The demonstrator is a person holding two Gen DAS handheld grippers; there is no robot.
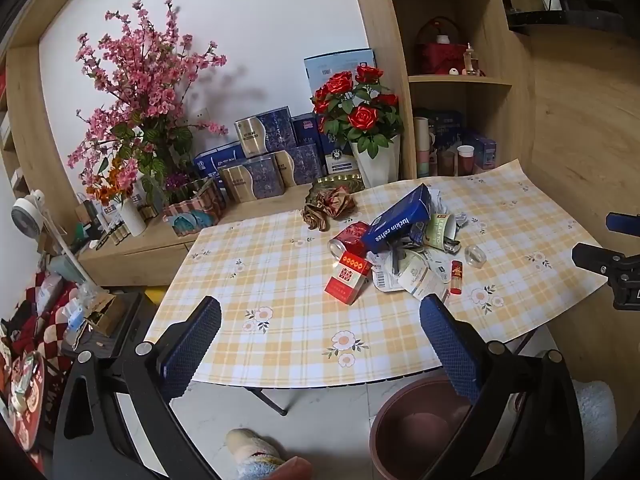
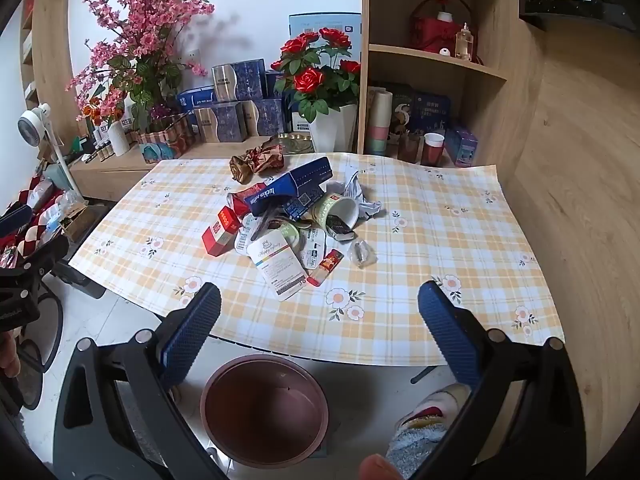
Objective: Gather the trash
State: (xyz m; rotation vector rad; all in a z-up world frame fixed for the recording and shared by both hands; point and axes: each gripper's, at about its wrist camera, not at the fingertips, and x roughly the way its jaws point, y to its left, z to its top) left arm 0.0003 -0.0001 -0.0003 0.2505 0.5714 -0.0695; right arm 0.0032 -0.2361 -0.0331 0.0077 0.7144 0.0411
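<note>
in your left wrist view, your left gripper [image 1: 320,316] hangs over the near edge of the table [image 1: 280,344], jaws spread wide with nothing between them. the trash sits in a heap right of the table's middle: a blue coffee box [image 1: 400,220] leans on top, a red can [image 1: 350,237] lies on its side just left of it, and a red cigarette pack [image 1: 347,278] stands tilted at the heap's near left. a paper cup [image 1: 440,230] lies on its side to the right of the box, a white card [image 1: 420,280] lies flat in front, and a small red lighter [image 1: 456,277] lies just right of the card. a crumpled brown wrapper [image 1: 328,206] sits apart at the far edge. a brown bin [image 1: 380,432] stands on the floor below the table's near edge, partly behind your right finger.

in your right wrist view, your right gripper [image 2: 320,312] is also wide open and holds nothing, poised above the near table edge. the heap lies ahead, slightly left of centre, with the coffee box [image 2: 296,186] on top and the white card [image 2: 280,266] nearest you. the bin [image 2: 264,408] stands directly below, between your fingers. your left gripper [image 2: 24,256] shows at the left edge.
</note>
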